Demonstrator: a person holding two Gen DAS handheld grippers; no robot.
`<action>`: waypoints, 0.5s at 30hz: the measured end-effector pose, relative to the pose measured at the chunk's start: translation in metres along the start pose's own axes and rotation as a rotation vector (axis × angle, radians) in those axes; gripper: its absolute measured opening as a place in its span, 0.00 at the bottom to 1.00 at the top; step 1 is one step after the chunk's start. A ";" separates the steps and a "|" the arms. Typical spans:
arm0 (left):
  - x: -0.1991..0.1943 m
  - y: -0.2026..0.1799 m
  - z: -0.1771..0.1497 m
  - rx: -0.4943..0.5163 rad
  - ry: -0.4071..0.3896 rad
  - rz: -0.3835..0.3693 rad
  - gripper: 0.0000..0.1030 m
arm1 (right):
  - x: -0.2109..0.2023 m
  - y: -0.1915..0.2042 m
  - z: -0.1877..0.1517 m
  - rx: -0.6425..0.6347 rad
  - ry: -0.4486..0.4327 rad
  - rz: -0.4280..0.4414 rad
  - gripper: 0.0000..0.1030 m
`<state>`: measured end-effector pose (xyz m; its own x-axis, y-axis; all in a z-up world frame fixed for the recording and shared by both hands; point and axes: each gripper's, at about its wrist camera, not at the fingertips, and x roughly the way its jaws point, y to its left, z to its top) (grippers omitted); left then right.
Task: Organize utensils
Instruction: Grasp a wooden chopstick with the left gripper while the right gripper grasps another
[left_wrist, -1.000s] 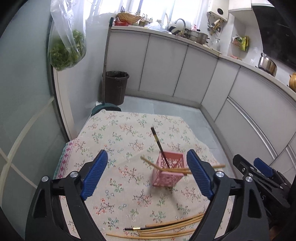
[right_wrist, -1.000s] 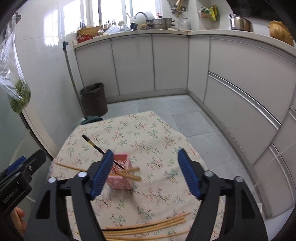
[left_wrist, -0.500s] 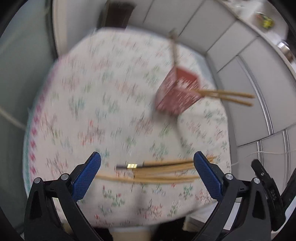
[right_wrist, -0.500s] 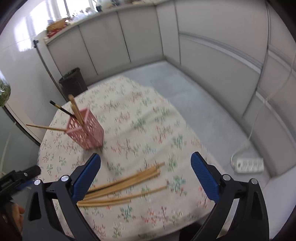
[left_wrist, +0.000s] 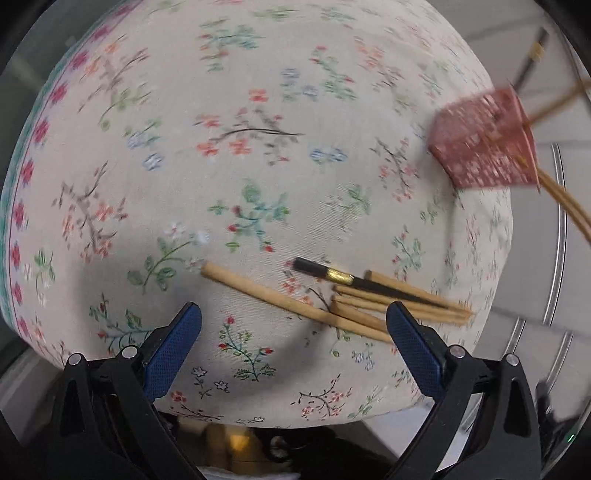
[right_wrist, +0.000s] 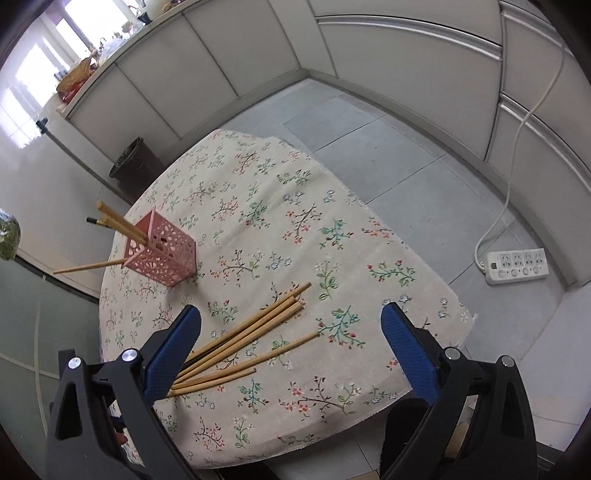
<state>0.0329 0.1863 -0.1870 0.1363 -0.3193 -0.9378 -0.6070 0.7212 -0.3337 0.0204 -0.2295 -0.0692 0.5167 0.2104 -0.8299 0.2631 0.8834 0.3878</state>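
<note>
A pink perforated holder (right_wrist: 160, 252) stands on the floral tablecloth (right_wrist: 295, 206) with several chopsticks leaning out of it; it also shows in the left wrist view (left_wrist: 484, 144), blurred. A loose bundle of wooden chopsticks (right_wrist: 247, 336) lies on the cloth near the front edge, with one black gold-banded chopstick (left_wrist: 332, 275) among them in the left wrist view (left_wrist: 295, 299). My left gripper (left_wrist: 293, 345) is open and empty, just above the bundle. My right gripper (right_wrist: 291, 347) is open and empty, hovering over the same bundle.
The table edge (right_wrist: 436, 295) drops to a tiled floor. A white power strip (right_wrist: 517, 266) with its cord lies on the floor at right. A dark bin (right_wrist: 135, 170) stands by the cabinets behind the table.
Both grippers have tilted down and come closer over the loose chopsticks. The left view is now nearly straight down on the cloth. Both stay open.
</note>
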 end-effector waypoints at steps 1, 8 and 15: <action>-0.002 0.006 0.000 -0.032 -0.016 0.003 0.87 | 0.000 -0.003 0.002 0.013 0.008 0.007 0.93; -0.010 0.022 -0.004 -0.153 -0.110 0.083 0.66 | 0.007 -0.012 0.001 0.079 0.081 0.063 0.93; -0.009 0.018 -0.018 -0.268 -0.167 0.152 0.60 | 0.007 -0.010 0.001 0.067 0.074 0.067 0.93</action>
<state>0.0067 0.1908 -0.1824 0.1412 -0.0992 -0.9850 -0.8114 0.5585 -0.1726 0.0220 -0.2375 -0.0783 0.4741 0.3007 -0.8275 0.2849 0.8369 0.4673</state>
